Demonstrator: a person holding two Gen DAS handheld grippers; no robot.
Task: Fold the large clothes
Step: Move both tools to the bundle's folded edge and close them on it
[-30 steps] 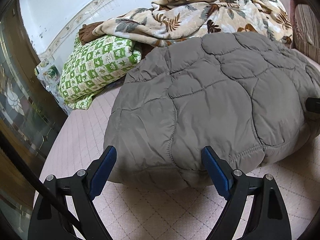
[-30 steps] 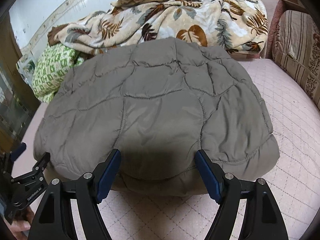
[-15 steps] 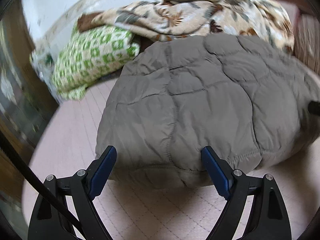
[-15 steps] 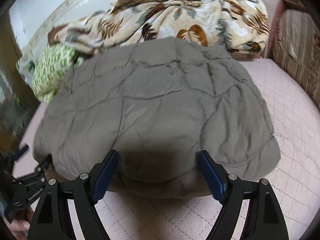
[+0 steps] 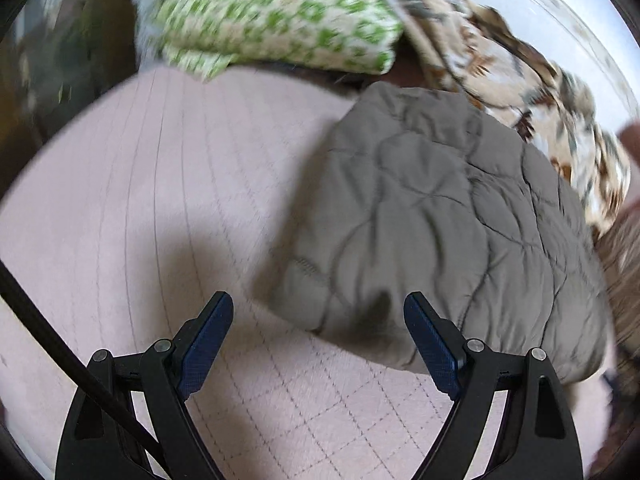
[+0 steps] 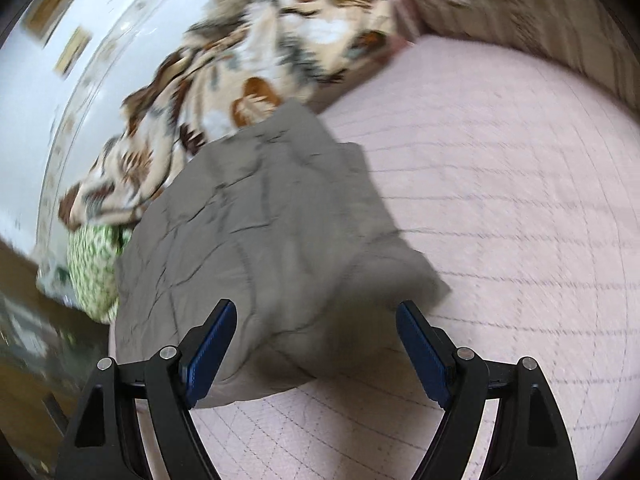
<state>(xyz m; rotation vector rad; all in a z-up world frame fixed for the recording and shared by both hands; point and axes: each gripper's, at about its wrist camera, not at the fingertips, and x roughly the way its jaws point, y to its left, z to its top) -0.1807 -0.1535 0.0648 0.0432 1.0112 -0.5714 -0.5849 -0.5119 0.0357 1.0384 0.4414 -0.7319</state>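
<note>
Pink quilted bedding (image 5: 120, 200) was seen to cover the wide bed surface, and most of both views was filled by it. On it, the grey quilted jacket (image 5: 440, 220) was laid in a folded, puffy bundle, resting flat on the bedding; in the left wrist view it was placed to the right, in the right wrist view to the left. Behind the jacket, touching its far edge, a leaf-patterned blanket (image 6: 224, 92) was heaped against the pale wall. Beside that heap, a green-and-white patterned pillow (image 5: 280, 16) was seen, near the jacket's far corner but apart from it. No containers could be made out; both views were blurred.

The left gripper (image 5: 318, 344) was held with its blue-padded fingers spread wide, nothing clamped, the jacket's near corner lying beyond its right finger. The right gripper (image 6: 316, 346) was likewise seen wide apart, its jaws having just been opening; the jacket's near edge was seen beyond and between them, not pressed.
</note>
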